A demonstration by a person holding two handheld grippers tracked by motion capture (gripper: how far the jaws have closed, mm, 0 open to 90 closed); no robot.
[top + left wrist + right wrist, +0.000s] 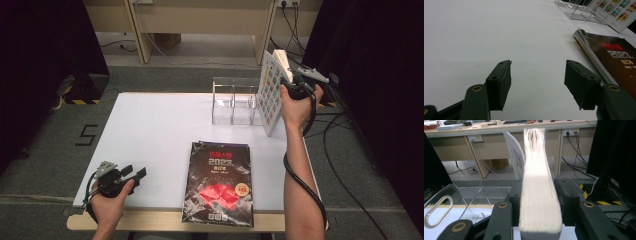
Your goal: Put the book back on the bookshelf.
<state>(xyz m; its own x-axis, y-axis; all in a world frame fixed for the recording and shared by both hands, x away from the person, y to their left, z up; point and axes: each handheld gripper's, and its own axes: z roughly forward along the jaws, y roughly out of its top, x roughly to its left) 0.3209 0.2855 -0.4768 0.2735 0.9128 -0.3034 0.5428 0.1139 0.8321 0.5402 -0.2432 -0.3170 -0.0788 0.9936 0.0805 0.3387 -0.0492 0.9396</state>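
We have one book (270, 92) upright at the rack (235, 100), right gripper (295, 80) jaws loosely around it, while the magazine (220, 182) waits flat beside the empty, wide-open left gripper (134, 174).

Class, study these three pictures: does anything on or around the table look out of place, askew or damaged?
Two things. The white book stands tilted at the table's far right, beside the clear rack rather than in a slot, its front cover peeling away from the pages, between the right tongs. The dark magazine overhangs the table's near edge. No damage shows.
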